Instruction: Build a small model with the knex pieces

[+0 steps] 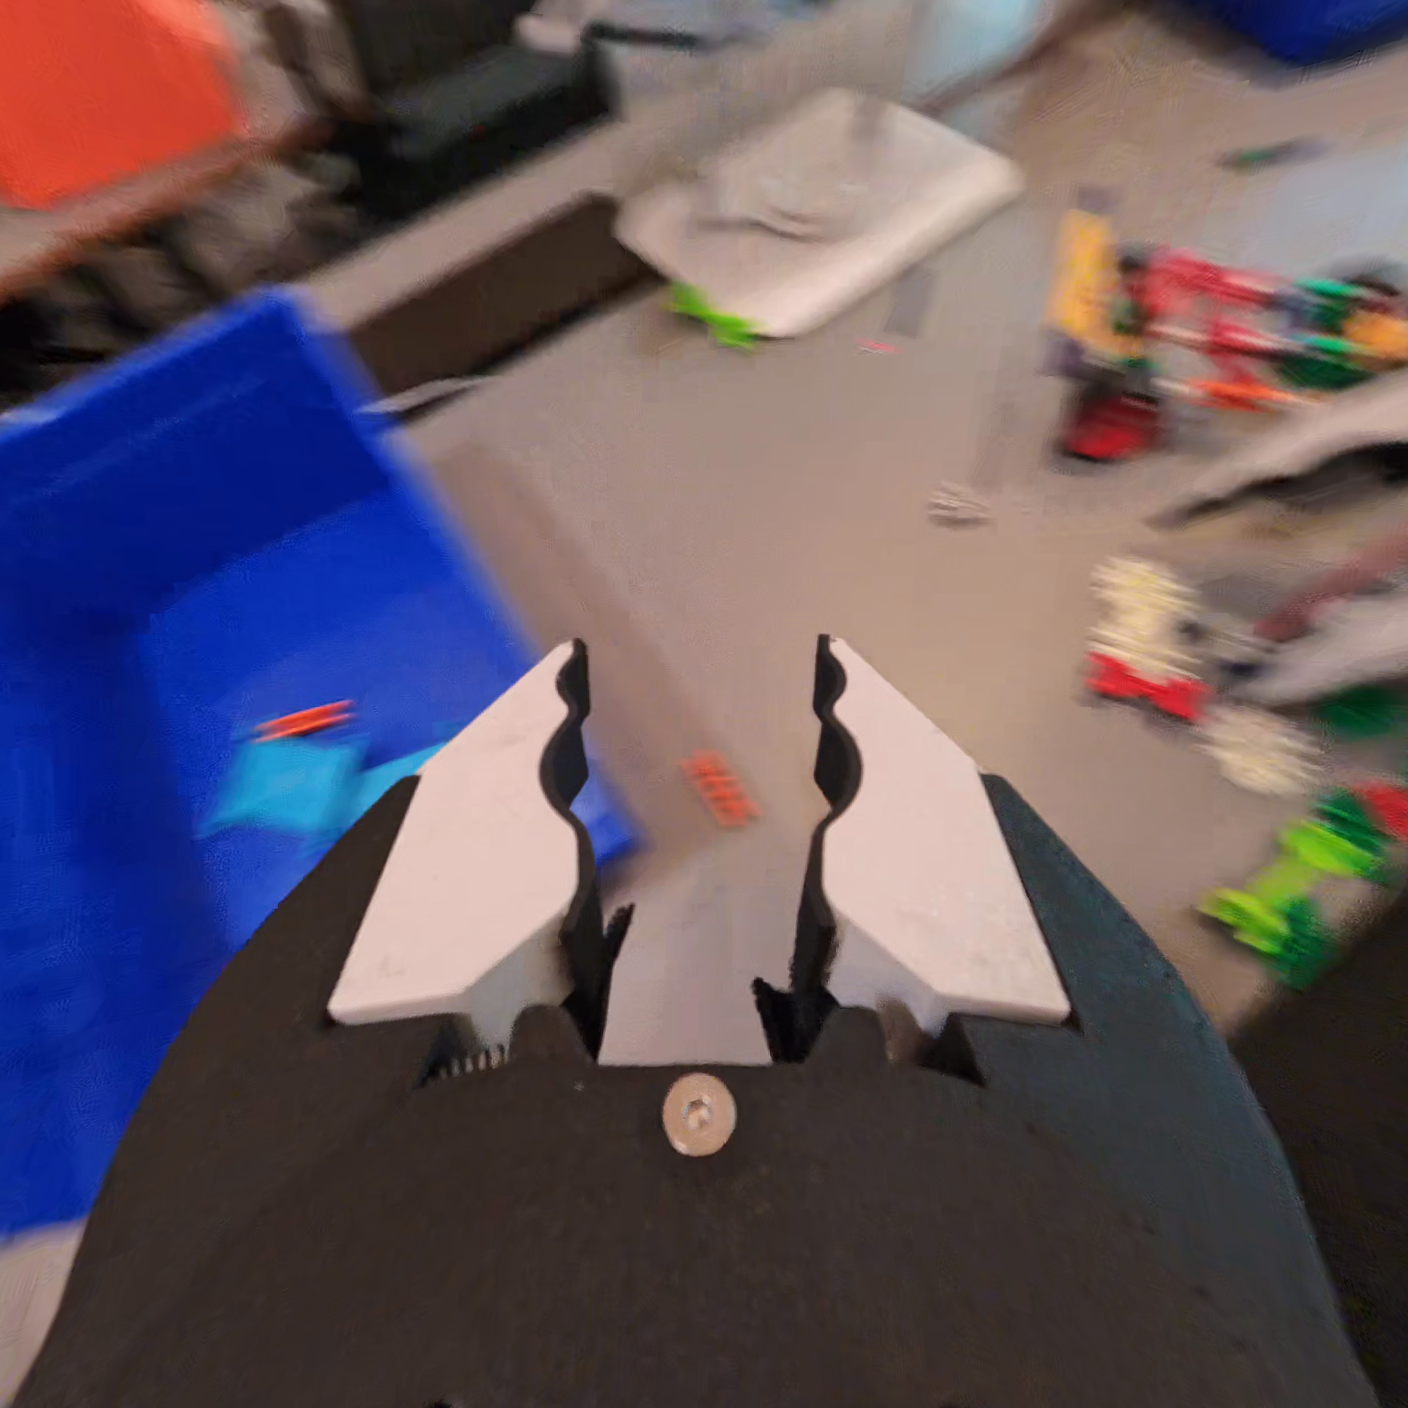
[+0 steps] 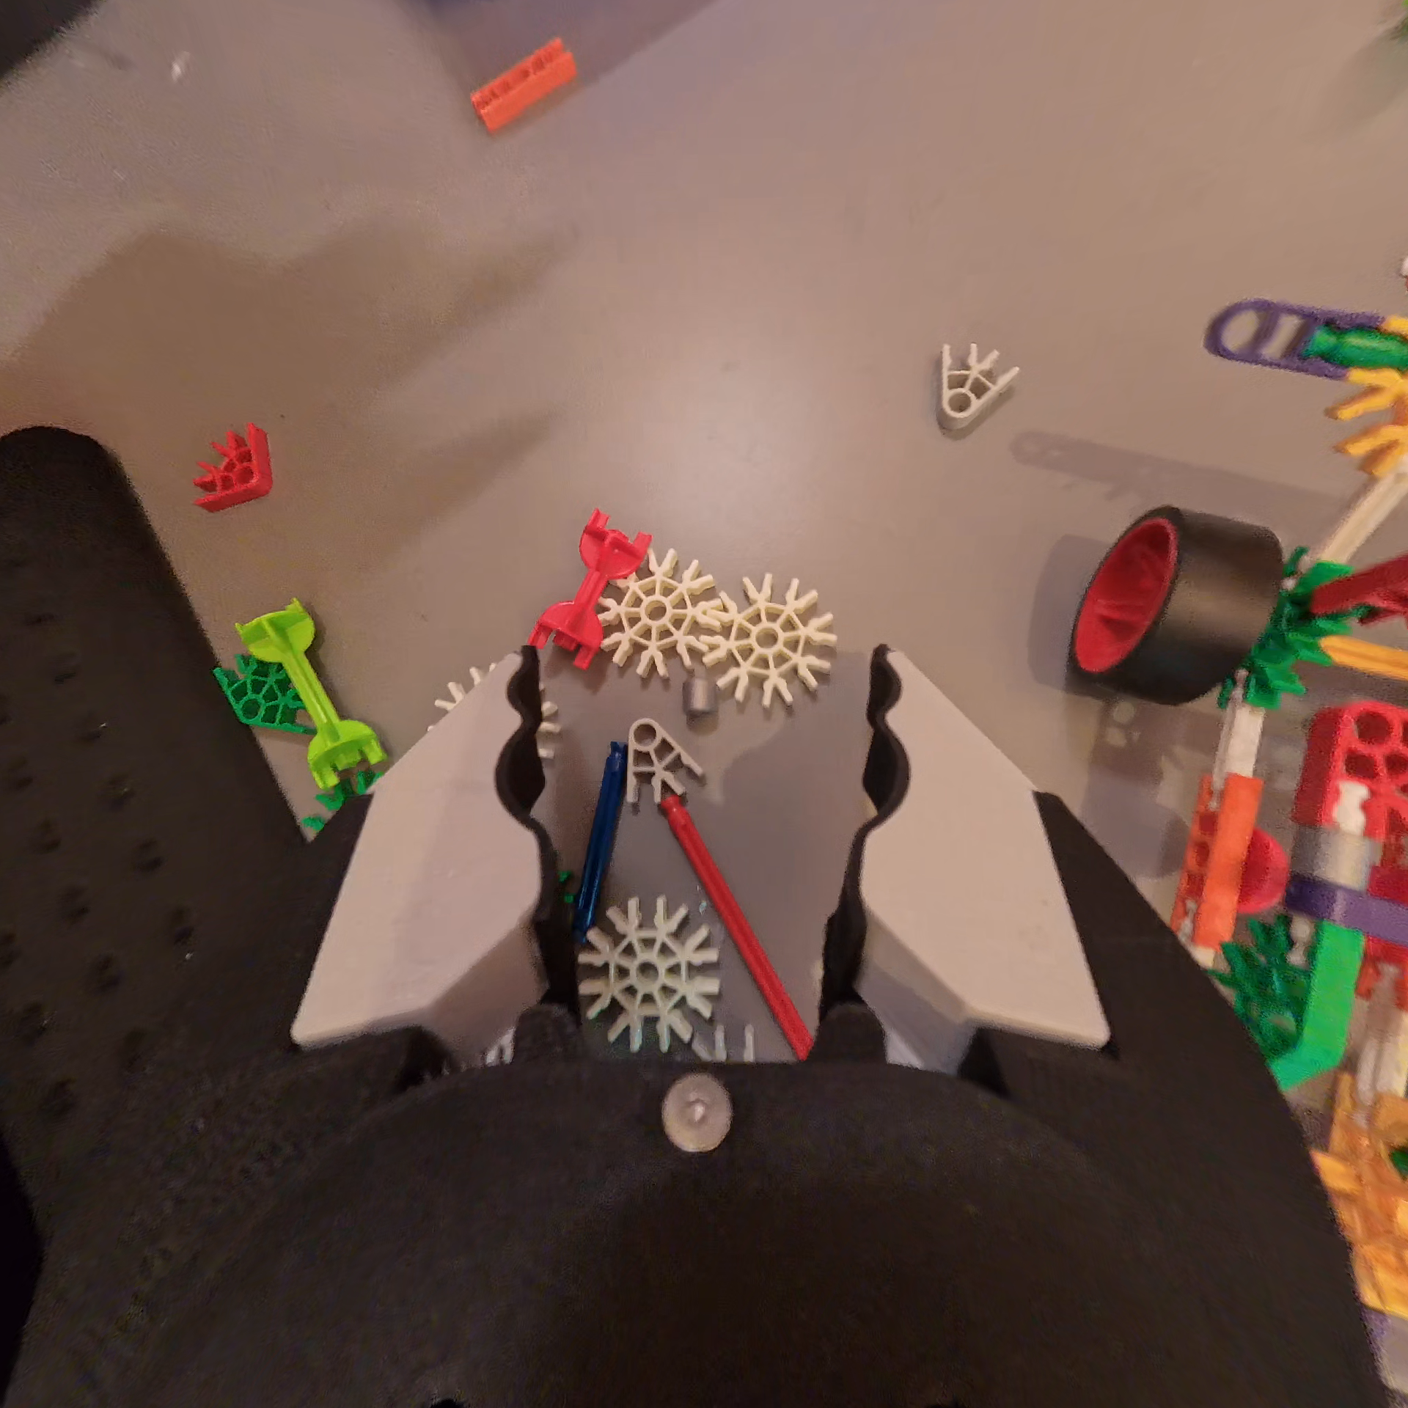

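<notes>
Grey desk (image 2: 686,305) lies under my right hand-held gripper (image 2: 701,670), jaws wide apart and empty over a grey connector (image 2: 657,762), a blue rod (image 2: 598,846), a red rod (image 2: 731,922) and a white snowflake connector (image 2: 648,971). My left hand-held gripper (image 1: 697,663) gapes empty beside a blue bin (image 1: 190,609), above an orange brick (image 1: 720,788).

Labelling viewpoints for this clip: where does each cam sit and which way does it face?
Left wrist view: on the left gripper, facing forward across the grey table, blue bin at left; own open fingers show.
Right wrist view: on the right gripper, facing down at loose white snowflake connectors; own open fingers show.
Shared: the orange brick.
</notes>
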A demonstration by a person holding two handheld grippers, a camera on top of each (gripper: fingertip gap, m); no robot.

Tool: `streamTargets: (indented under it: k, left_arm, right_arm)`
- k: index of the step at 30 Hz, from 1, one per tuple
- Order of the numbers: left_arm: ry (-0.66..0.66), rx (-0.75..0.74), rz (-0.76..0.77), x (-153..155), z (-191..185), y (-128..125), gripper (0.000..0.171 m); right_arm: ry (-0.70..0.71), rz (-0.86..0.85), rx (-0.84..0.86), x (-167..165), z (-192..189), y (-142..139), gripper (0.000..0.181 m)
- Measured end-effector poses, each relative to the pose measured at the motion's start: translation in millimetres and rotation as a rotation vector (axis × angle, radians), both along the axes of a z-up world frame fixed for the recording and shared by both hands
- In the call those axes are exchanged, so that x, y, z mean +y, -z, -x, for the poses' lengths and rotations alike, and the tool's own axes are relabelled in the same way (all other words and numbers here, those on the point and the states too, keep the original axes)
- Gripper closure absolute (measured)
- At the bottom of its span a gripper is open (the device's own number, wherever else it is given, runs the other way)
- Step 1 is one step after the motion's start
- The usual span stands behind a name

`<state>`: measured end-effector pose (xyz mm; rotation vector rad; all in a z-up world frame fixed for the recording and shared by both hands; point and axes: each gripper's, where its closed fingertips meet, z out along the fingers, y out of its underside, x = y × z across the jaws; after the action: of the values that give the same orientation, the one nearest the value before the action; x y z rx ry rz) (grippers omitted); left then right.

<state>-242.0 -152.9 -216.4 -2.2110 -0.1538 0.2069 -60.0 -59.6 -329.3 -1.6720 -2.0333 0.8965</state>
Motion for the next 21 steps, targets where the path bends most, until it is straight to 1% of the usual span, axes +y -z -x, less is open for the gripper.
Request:
streamTargets:
  k: [2,3,4,6,8,9,10,12,13,16,17,19,21]
  left_arm:
    - [0.198,-0.073,0.087,25,-71,34,0.107]
    - [0.271,-0.085,0.132,34,-99,53,0.103]
    - [0.316,-0.093,0.168,41,-120,71,0.098]
    - [0.364,-0.139,0.227,49,-150,102,0.09]
    - [0.382,-0.167,0.257,54,-165,123,0.097]
    - [0.387,-0.172,0.271,55,-169,130,0.096]
    - [0.405,-0.188,0.228,60,-174,127,0.107]
    - [0.412,-0.217,0.213,65,-180,127,0.13]
    - [0.421,-0.209,0.203,67,-181,128,0.133]
    - [0.422,-0.213,0.184,69,-181,126,0.134]
    - [0.416,-0.207,0.165,69,-179,122,0.134]
    - [0.382,-0.18,0.122,67,-168,103,0.134]
    - [0.31,-0.116,0.083,57,-137,73,0.134]
  right_arm:
    - [0.018,0.033,0.003,6,-7,-2,0.1]
    - [0.027,0.04,0.009,8,-11,-2,0.101]
    - [0.035,0.043,0.02,11,-15,-3,0.102]
    - [0.048,0.061,0.023,13,-22,-4,0.103]
    - [0.063,0.074,0.036,13,-25,-5,0.105]
    - [0.069,0.077,0.046,12,-27,-7,0.108]
    - [0.076,0.08,0.05,12,-28,-7,0.108]
    - [0.087,0.087,0.055,12,-30,-7,0.109]
    - [0.091,0.089,0.06,12,-31,-7,0.11]
    - [0.098,0.095,0.07,13,-32,-8,0.112]
    - [0.099,0.094,0.071,14,-32,-8,0.113]
    - [0.098,0.097,0.075,15,-31,-10,0.113]
    - [0.094,0.099,0.078,14,-30,-11,0.113]
